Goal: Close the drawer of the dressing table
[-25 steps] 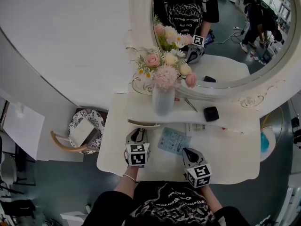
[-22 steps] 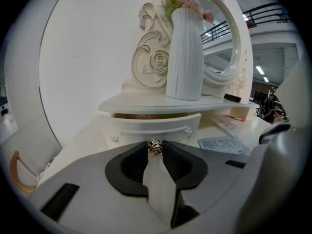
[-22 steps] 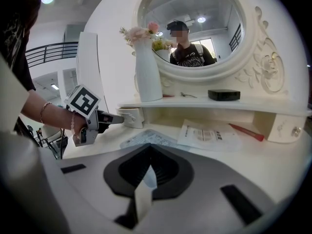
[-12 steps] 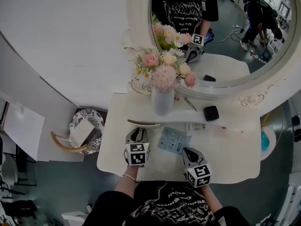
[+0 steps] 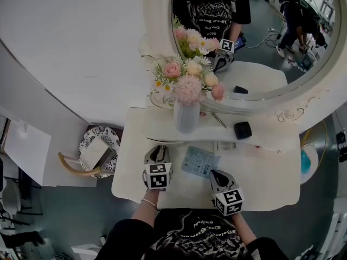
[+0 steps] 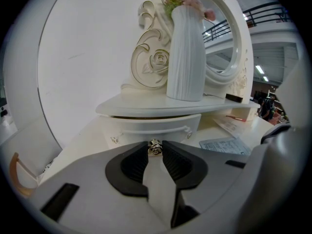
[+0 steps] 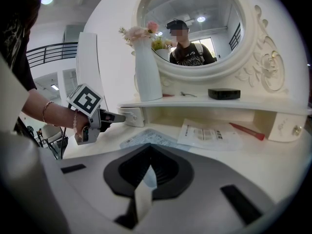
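The left tongs (image 6: pixel 155 152) are clenching the drawer (image 6: pixel 151 126)'s metal knob (image 6: pixel 154 146) at their tips; the right tongs (image 7: pixel 150 147), alongside, are hovering clenched, empty.

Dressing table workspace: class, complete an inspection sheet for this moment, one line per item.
Surface: white table top.
Job's things: drawer under the shelf looks slightly out; drawer knob between the left jaws.
Clutter: vase of flowers, black box, packets, red pen.
Grippers: left gripper shut on drawer knob; right gripper shut, empty.
Cables: nothing seen on the table.
Surroundings: oval mirror behind; chair at the left.
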A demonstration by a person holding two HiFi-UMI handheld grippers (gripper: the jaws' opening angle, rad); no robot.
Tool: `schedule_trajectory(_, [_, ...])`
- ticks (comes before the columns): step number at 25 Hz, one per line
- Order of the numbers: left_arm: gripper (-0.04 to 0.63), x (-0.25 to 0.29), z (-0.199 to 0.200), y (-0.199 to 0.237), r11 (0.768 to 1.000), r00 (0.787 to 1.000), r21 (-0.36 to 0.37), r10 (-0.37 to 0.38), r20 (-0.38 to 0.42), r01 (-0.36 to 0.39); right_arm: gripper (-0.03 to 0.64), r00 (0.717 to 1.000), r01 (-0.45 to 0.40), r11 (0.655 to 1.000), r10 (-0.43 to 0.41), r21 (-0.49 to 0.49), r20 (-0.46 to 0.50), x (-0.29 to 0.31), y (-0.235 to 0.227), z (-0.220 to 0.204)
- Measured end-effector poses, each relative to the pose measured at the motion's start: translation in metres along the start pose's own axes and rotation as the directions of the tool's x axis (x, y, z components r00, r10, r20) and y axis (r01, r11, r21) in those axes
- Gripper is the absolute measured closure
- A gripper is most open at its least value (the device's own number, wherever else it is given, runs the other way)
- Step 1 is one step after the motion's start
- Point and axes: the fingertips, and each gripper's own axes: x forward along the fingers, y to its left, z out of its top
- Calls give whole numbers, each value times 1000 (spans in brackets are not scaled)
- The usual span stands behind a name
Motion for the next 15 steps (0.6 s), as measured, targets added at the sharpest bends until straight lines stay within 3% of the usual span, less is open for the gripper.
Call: schedule_trajectory(15, [494, 3, 4, 1, 1000, 1000, 3, -3, -1, 3, 607, 1000, 2, 1000, -2, 5, -3, 0, 0, -1])
